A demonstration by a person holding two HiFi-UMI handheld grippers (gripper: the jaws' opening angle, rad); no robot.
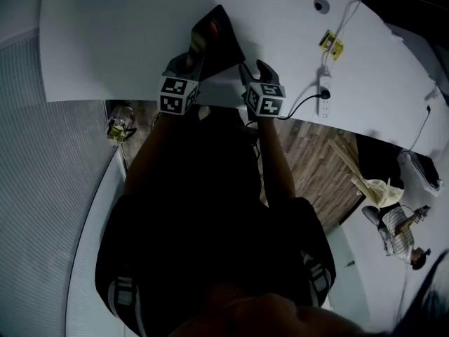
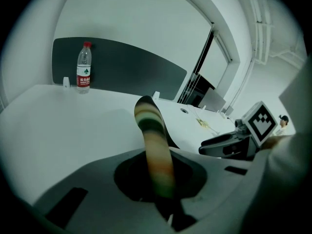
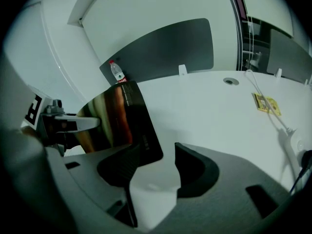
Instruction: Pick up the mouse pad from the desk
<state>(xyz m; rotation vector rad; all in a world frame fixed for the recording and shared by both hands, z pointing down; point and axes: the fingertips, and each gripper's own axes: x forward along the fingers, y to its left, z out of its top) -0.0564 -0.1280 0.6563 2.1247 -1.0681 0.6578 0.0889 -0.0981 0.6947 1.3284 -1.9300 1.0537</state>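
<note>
Left tongs (image 2: 163, 191): clamped on thin, dark, stripe-edged mouse pad (image 2: 152, 135), evidently to lift it off white bench (image 2: 58, 130).
Right tongs (image 3: 153, 174): stood apart, pad beside them.

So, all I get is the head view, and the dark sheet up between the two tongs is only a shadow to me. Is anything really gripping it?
Observer: Yes. In the left gripper view the left tongs are shut on a thin, bendy mouse pad, dark with coloured bands, which curls up out of them.
Operator: And the other tongs, do they hold it too?
Observer: No. In the right gripper view the right tongs stand apart, with bare white desk showing between them. Only the pad's dark corner shows beside one jaw.
</note>
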